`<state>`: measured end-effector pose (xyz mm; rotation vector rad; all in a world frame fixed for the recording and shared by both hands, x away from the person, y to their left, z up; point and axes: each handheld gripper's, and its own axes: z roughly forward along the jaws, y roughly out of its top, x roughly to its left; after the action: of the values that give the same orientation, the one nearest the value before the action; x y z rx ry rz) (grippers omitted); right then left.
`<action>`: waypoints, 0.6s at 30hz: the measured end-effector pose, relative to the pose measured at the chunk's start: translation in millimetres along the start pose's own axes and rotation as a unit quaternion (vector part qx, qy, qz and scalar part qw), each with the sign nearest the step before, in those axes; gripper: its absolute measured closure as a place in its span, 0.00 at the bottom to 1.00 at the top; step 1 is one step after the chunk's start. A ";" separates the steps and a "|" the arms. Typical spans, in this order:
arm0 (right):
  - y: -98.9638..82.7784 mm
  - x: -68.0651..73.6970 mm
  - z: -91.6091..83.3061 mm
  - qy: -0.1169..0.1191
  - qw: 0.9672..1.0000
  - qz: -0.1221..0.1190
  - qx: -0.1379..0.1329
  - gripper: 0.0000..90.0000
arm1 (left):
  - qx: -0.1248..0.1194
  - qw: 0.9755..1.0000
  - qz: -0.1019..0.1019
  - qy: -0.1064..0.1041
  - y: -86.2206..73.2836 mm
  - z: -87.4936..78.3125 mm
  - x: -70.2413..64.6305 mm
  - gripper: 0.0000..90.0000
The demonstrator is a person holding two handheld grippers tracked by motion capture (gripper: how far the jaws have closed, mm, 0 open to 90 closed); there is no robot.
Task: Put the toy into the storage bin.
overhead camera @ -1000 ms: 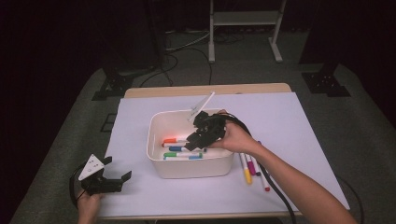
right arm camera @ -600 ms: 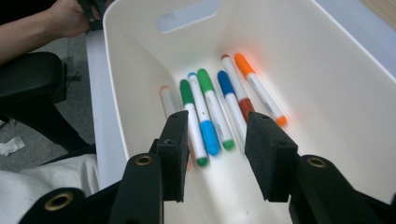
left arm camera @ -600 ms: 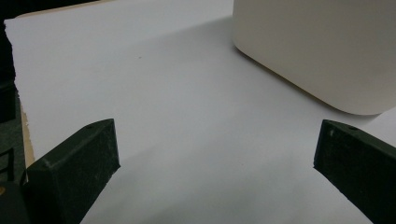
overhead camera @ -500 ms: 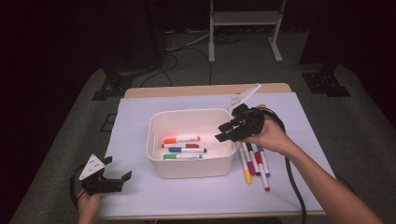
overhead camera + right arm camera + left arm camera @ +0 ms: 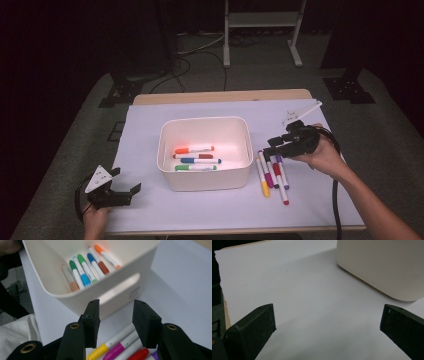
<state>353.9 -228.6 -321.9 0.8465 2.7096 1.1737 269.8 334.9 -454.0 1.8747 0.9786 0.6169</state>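
The right gripper's (image 5: pixel 115 323) fingers have just been opening and stand apart, empty, over the markers (image 5: pixel 120 346) at that view's bottom. Beyond, at upper centre, the bin (image 5: pixel 105 293) holds more markers. The high view shows the left gripper (image 5: pixel 111 189) at lower left, fingers spread, empty, on the worktop (image 5: pixel 150 130).

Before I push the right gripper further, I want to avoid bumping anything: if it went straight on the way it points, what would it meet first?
Probably the white bin: the right gripper, jaws open and empty, points over the markers at its near wall. Depth is hard to judge.
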 end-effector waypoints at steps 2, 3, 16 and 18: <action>-15.2 -5.2 2.2 -0.005 1.000 0.010 0.003 0.62 | 0.000 1.000 0.002 0.001 0.0 -0.1 -0.1 0.00; -23.0 -7.8 4.1 -0.003 1.000 0.015 0.005 0.62 | 0.000 1.000 0.002 0.001 -0.1 -0.1 -0.1 0.00; -87.2 -33.3 32.8 -0.043 0.995 0.078 0.043 0.61 | 0.000 1.000 0.002 0.002 -0.1 0.0 -0.2 0.00; -89.6 -34.1 35.2 -0.056 0.994 0.080 0.043 0.61 | 0.000 1.000 0.003 0.002 -0.1 -0.1 -0.2 0.00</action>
<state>351.2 -272.9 -413.9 1.1243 2.6606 1.0070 269.6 334.8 -454.0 1.8770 0.9754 0.6237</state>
